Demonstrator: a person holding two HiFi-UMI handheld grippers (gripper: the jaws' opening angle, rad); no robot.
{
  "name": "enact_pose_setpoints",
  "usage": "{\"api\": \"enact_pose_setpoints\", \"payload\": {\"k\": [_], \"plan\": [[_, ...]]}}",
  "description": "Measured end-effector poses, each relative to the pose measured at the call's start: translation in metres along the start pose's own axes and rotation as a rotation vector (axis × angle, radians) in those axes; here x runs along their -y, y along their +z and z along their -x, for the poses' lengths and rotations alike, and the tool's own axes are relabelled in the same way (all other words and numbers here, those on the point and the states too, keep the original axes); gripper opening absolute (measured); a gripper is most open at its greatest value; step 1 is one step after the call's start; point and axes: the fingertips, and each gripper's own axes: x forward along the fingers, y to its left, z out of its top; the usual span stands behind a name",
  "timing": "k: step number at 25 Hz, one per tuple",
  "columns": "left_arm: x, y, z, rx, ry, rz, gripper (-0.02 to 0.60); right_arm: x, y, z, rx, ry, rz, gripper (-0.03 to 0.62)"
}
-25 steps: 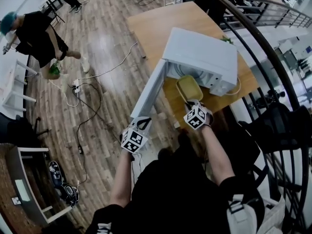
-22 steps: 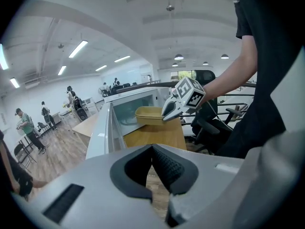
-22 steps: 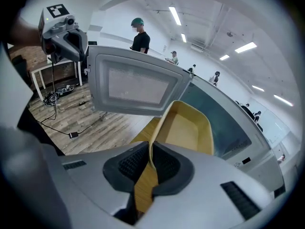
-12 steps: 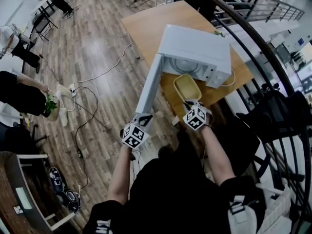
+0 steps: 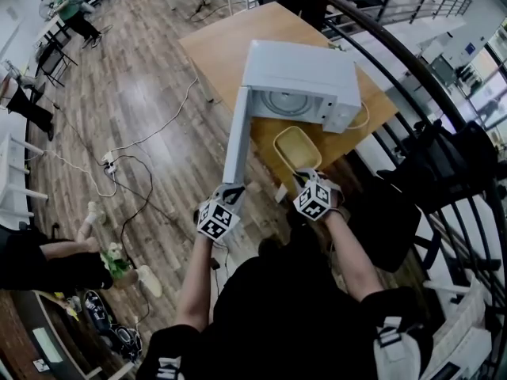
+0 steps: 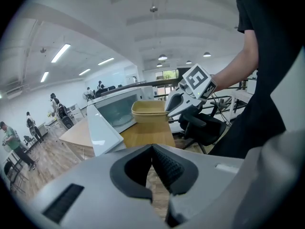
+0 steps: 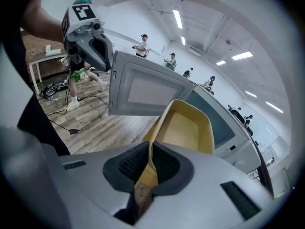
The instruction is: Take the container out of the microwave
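A white microwave (image 5: 297, 74) stands on a wooden table (image 5: 230, 42) with its door (image 5: 236, 137) swung wide open toward me. The yellow container (image 5: 298, 147) hangs just outside the cavity, over the table's near edge. My right gripper (image 5: 305, 179) is shut on the container's near rim; in the right gripper view the rim (image 7: 157, 128) runs between the pads of the right gripper (image 7: 148, 159). My left gripper (image 5: 231, 194) hovers by the door's free end. In the left gripper view the left gripper (image 6: 151, 149) is shut with nothing in it, and the door (image 6: 102, 130) lies ahead to its left.
A black office chair (image 5: 388, 220) stands right of my right arm, beside a curved black railing (image 5: 420, 93). Cables and a power strip (image 5: 107, 161) lie on the wooden floor at left. People (image 5: 67, 6) move about far off to the left.
The right gripper has drawn the yellow container from the mouth of the microwave's cavity back toward me. The left gripper has stayed by the door's end.
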Motion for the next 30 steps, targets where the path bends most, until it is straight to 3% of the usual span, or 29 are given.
{"api": "enact_pose_setpoints", "payload": {"k": [9, 30], "plan": [[0.003, -0.005, -0.003, 0.012, -0.027, -0.018, 0.002, -0.022, -0.002, 0.015, 0.009, -0.006, -0.025, 0.025], [0.011, -0.023, -0.003, 0.004, -0.049, 0.018, 0.002, -0.033, -0.013, 0.022, 0.011, -0.018, -0.039, 0.026]]}}
